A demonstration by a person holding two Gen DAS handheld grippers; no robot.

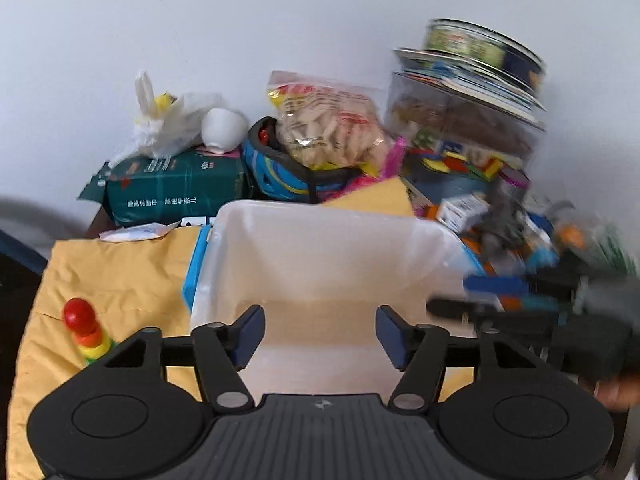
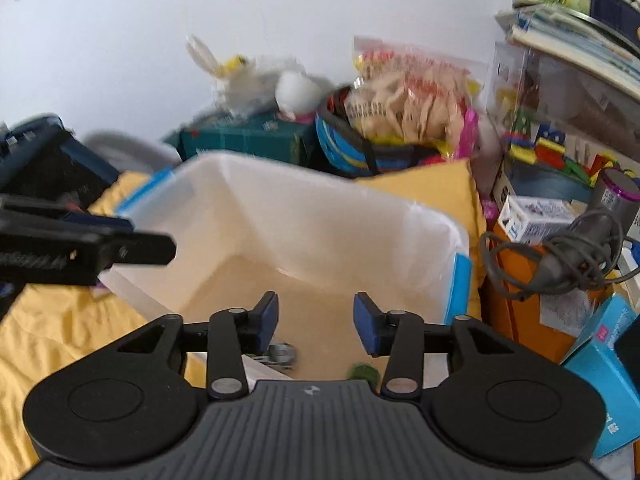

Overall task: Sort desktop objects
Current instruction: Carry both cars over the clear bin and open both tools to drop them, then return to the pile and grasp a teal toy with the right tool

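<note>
A translucent white bin with blue side latches stands on a yellow cloth. My left gripper hangs open over the bin's near edge with nothing between its blue pads. From the right, the right gripper's black fingers reach in, blurred. My right gripper is open above the same bin, also with nothing between its pads. On the bin floor below it lie a small metal piece and a green object. A red-topped stacking-ring toy stands left of the bin.
Along the wall are a green package, a blue helmet, a snack bag, and a clear box of coloured blocks under books and a tin. A grey corded appliance and a blue box crowd the right.
</note>
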